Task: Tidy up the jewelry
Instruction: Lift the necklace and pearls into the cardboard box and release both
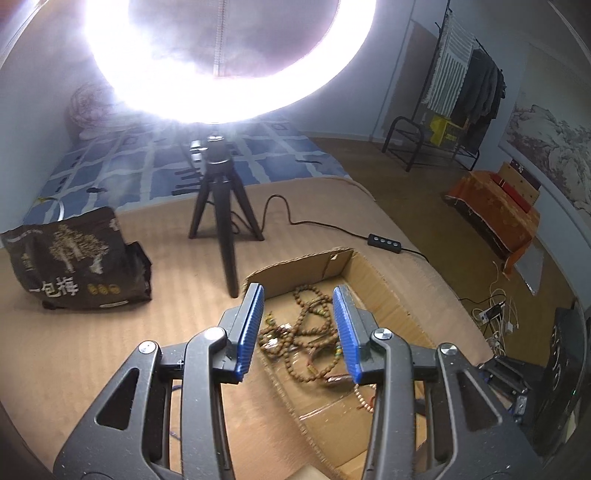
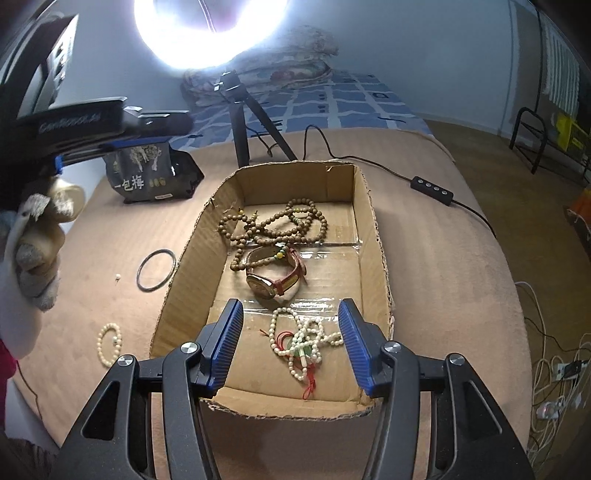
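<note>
Room: bedroom lit by a glaring ring light (image 2: 210, 33) on a small tripod (image 1: 221, 206), with a clothes rack (image 1: 461, 88) against the far wall
Surface: tan bedspread (image 2: 443, 258) over the bed, a blue checked sheet further back and a dark snack bag (image 1: 74, 258) lying to the left
Box: open cardboard box (image 2: 373, 236) near the middle of the bedspread, its taped floor partly covered
Already in the box: brown wooden bead strands (image 2: 280, 225) heaped at the far end, a wristwatch (image 2: 273, 280) with a red strap beside them, and a white bead necklace (image 2: 303, 339) with a green pendant and red cord at the near end
Still outside: a thin black bangle (image 2: 156, 270) just beside the box's left wall, and a pale bead bracelet (image 2: 109, 343) nearer on the bedspread
Right gripper (image 2: 291, 339): jaws parted and empty, poised above the white bead necklace, which lies on the box floor untouched
Left gripper (image 1: 299, 325): jaws released, nothing pinched, over the wooden beads
Step in hand: apparently a drop-off into the box just finished
Next move: probably swinging a gripper out left to the bangle or bracelet, coming down low enough to pinch a thin loop off soft fabric
</note>
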Tool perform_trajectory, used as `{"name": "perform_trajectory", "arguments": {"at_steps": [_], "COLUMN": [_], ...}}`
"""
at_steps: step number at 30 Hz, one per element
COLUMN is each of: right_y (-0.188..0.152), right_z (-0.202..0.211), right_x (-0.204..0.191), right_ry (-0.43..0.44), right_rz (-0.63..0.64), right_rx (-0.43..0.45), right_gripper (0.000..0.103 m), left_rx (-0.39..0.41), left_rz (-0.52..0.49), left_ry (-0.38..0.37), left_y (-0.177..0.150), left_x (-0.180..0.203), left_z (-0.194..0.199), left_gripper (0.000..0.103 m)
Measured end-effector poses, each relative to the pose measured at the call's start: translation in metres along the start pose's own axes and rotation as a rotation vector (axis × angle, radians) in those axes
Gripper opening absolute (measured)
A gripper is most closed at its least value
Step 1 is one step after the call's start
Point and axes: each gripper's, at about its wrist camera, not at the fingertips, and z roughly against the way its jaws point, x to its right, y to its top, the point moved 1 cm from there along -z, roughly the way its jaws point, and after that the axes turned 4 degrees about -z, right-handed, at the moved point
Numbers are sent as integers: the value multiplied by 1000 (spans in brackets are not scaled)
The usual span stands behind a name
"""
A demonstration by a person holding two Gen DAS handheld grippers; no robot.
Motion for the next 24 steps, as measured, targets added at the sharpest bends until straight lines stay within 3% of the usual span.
{"name": "perform_trajectory", "arguments": {"at_steps": [7,24], "right_y": [-2,2], "right_z": [15,23], "right_x": [-11,-81], "right_ry": [12,104], "right_rz": [-10,58], "right_rx": [22,29], "right_gripper": [53,53], "left_rx": [-6,-57], "left_rz": [-13,99], "left_ry": [32,160], "left_y": [-19,-103], "left_x": [-26,-126], "left_z": [33,112], "left_gripper": [40,40]}}
